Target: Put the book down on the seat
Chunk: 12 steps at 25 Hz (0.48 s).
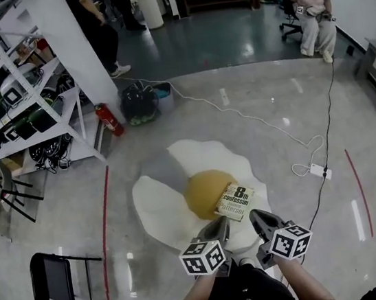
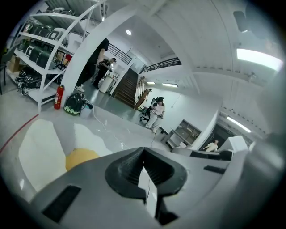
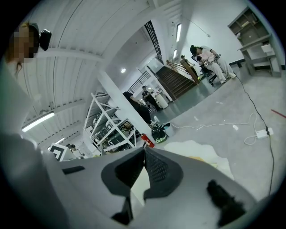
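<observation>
Room: a workshop with a glossy grey floor (image 1: 271, 99), a white shelf rack (image 1: 19, 86) at the left with a fire extinguisher (image 1: 109, 119) at its foot, and stairs at the far end.
Seat: a floor cushion (image 1: 162, 212) shaped like a fried egg, white around a yellow domed middle (image 1: 201, 192).
Book: the book (image 1: 235, 201) lies on the right edge of the yellow middle, cover up and turned at an angle; neither gripper holds it.
Left gripper: the left gripper (image 1: 220, 230) has its jaws pressed together with nothing between them, and its own view looks out over the cushion into the room.
Right gripper: the right gripper (image 1: 256, 218) is likewise closed and empty, tips meeting.
Stage: by how things lie, the book is already down on the seat.
Risk, slide: the book sits on the slope of the dome, not its flat top, so it may slip down onto the white part.
Risk, nudge: in the head view both sets of tips appear just below the book, so a careless sweep forward or down could push it off.
Risk, cable: a white cable (image 1: 253, 119) and a power strip (image 1: 318, 171) lie near the cushion's right side, and a step that way could catch them.
</observation>
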Each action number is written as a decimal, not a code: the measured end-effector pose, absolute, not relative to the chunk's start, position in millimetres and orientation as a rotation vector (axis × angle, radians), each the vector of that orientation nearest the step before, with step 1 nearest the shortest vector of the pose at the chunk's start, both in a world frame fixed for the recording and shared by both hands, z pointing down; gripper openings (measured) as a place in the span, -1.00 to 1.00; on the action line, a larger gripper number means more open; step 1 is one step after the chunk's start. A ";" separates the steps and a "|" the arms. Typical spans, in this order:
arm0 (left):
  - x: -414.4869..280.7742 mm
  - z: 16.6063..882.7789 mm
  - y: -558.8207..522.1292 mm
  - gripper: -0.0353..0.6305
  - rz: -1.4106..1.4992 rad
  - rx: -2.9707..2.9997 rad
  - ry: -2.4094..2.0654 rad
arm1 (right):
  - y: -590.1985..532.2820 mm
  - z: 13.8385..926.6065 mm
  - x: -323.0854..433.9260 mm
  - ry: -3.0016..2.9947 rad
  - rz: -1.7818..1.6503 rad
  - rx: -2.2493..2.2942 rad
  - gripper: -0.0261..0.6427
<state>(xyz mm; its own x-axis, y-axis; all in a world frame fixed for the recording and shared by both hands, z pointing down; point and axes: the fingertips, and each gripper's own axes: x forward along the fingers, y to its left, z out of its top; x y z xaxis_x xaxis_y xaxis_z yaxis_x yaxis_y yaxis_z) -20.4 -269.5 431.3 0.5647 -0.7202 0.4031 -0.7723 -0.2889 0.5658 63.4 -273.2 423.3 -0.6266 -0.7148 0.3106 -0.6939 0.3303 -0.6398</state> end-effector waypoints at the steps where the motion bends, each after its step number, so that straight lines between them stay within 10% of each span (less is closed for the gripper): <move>1: -19.9 426.2 -263.3 -0.86 0.082 2.060 -1.186 | -268.3 418.9 64.2 2.543 -1.186 -1.353 -0.89; 12: -23.5 397.1 -261.9 -0.86 -0.023 2.112 -1.180 | -252.6 383.7 62.3 2.572 -1.051 -1.290 -0.89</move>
<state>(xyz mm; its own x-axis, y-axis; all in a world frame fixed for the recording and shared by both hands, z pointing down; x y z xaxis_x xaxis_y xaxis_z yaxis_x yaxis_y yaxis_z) -23.5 -261.9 397.1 0.5834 -0.7516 0.3079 -0.7391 -0.3340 0.5850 62.3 -252.6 383.7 -0.6428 -0.7329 0.2230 -0.6792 0.4106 -0.6084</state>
